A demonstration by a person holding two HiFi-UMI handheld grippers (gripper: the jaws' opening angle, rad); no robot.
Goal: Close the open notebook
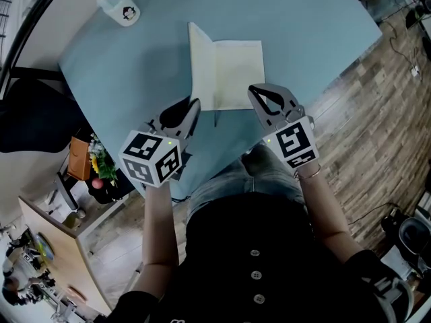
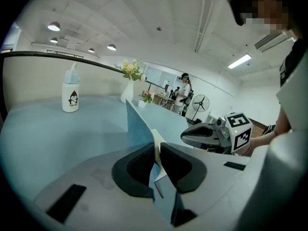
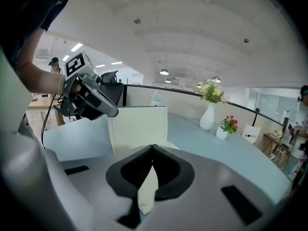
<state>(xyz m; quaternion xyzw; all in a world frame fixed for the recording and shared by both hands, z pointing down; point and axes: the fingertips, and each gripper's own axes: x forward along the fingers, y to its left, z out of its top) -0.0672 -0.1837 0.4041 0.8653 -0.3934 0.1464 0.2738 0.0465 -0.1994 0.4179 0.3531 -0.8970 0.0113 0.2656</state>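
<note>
Our left gripper (image 2: 155,150) pinches the near edge of the notebook's (image 1: 239,73) blue cover (image 2: 137,124). Its jaws are drawn close, with only that thin sheet between them. We hold this left half raised, standing nearly upright on the spine with its cream inner face turned to the right. Our right gripper (image 3: 152,148) sits at the near right corner of the notebook, jaws pressed together at the tips on a cream page corner. The right half of the notebook lies flat and open on the table (image 1: 316,25), about midway across it and closer to the near edge than the far one. A thin dark ribbon (image 1: 215,118) pokes out past the near edge at the spine.

Moving outward, we see a pale blue tabletop. A white bottle (image 1: 121,9) with a penguin picture stands well apart from the notebook at the far left corner. Off to the right, a white vase (image 3: 208,114) of pale flowers stands, with a small white pot (image 3: 226,126) of red flowers just beside it. Wood-patterned floor (image 1: 377,113) shows to the right of the table.
</note>
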